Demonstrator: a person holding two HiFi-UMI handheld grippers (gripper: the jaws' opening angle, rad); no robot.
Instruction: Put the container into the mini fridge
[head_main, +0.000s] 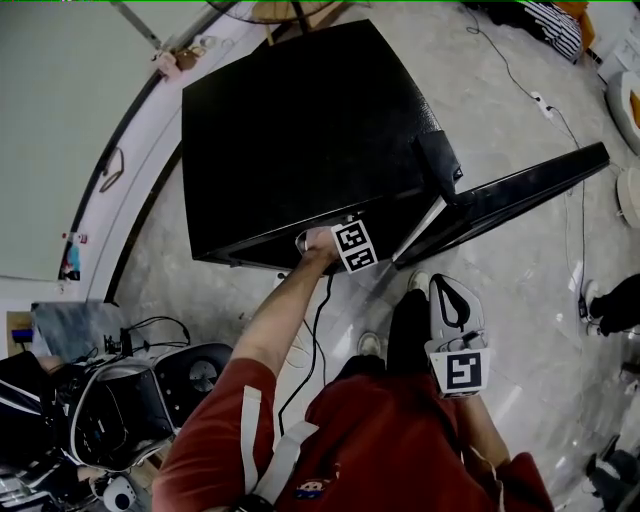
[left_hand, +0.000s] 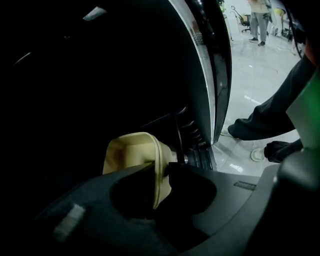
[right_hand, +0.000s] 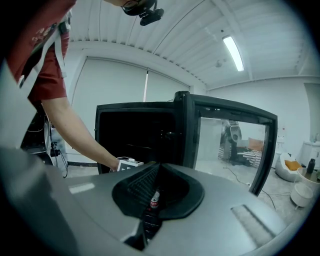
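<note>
Container (left_hand: 131, 152) sits inside the mini fridge (head_main: 300, 130), its thin wall between our left gripper's (left_hand: 160, 170) slightly parted jaws, unpinched; our right gripper (right_hand: 154, 182) hangs outside the fridge, jaws together, empty.

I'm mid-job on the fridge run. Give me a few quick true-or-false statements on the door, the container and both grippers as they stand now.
1. The door of the mini fridge stands open. True.
2. The right gripper holds the container. False: its jaws are together on nothing. The container's wall stands between the jaws of the left gripper.
3. The container is pale yellow. True.
4. The left gripper is held back by the person's body. False: it reaches into the fridge's dark opening, and it is the right gripper that is held back outside the fridge.
</note>
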